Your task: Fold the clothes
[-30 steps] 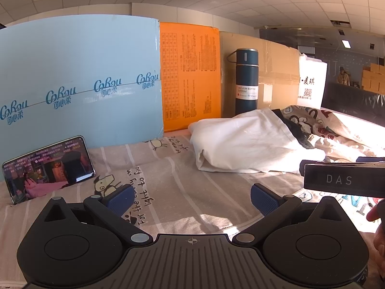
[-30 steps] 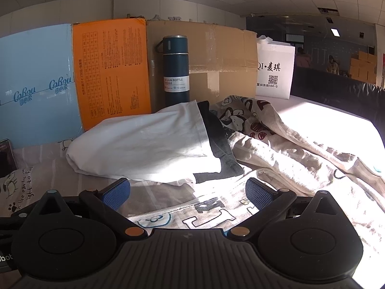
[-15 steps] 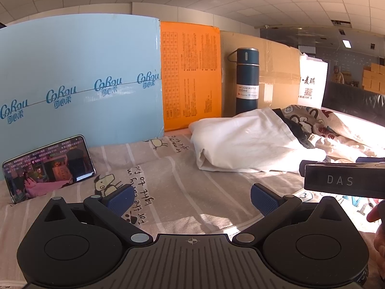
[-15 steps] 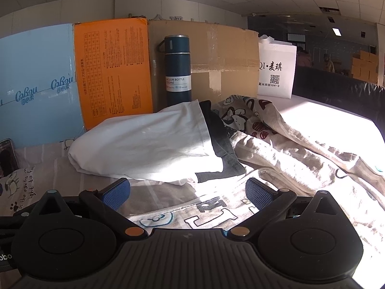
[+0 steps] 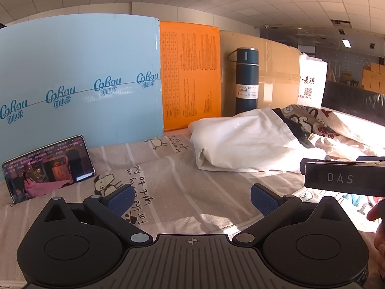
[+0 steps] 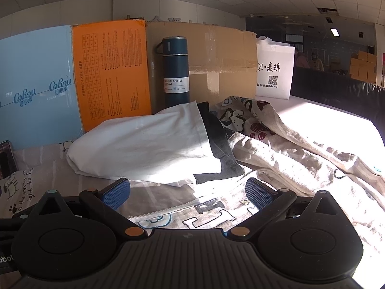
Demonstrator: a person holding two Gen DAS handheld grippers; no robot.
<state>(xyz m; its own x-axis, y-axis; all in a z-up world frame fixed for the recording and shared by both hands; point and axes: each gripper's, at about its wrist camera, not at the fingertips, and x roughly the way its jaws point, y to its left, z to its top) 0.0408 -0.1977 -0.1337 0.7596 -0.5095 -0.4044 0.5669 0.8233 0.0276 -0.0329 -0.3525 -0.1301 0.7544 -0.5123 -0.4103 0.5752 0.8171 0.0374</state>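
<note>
Sunlight falls across a striped, cartoon-printed sheet (image 5: 173,183) in an office with a tiled ceiling. A folded white garment (image 6: 144,149) lies on a dark one (image 6: 219,149), just ahead of the right gripper (image 6: 187,190) and right of the left gripper (image 5: 191,196); both stand with jaws wide apart, holding nothing. Behind stand a smooth blue panel (image 5: 72,82), an orange carton (image 5: 190,74), brown cardboard (image 6: 221,60) and a cylindrical dark-blue flask (image 6: 175,72); a lit phone (image 5: 48,166) leans at left
</note>
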